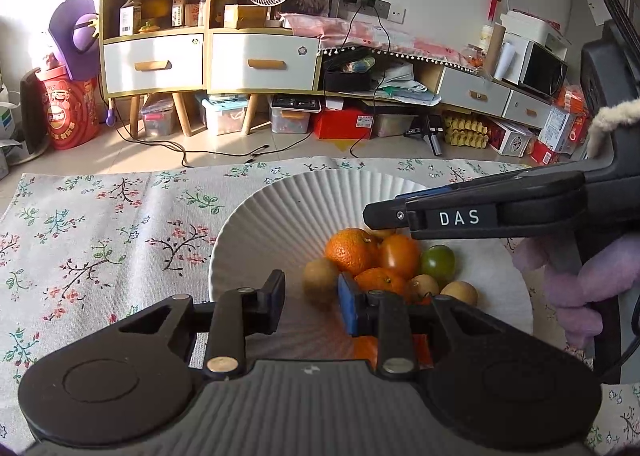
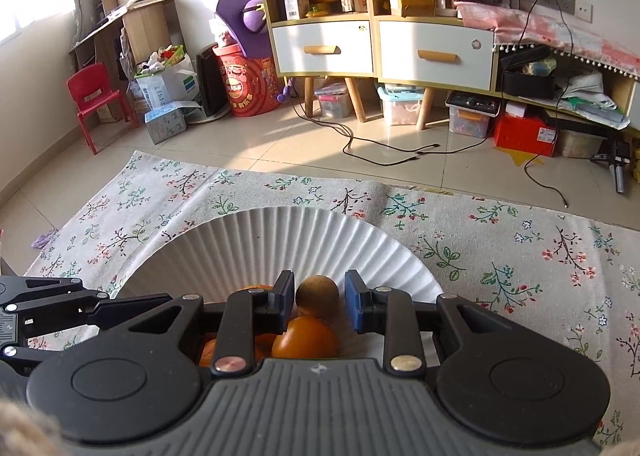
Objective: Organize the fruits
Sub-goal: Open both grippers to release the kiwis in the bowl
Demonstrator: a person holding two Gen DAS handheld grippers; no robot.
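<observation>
Floral tablecloth (image 2: 500, 252) under white ribbed plate (image 2: 248, 244); fruits (image 1: 372, 256) just beyond both narrowly parted, empty hand-held grippers (image 1: 311, 306) (image 2: 319, 302).

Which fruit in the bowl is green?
The small round green fruit on the right side of the pile in the white bowl. The fruits around it are orange or brownish; it alone is green.

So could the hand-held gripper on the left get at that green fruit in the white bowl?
Probably not directly. The green fruit sits on the far side of the pile, behind the oranges, and the right hand-held gripper hovers just above it. The left hand-held gripper would have to reach over.
</observation>
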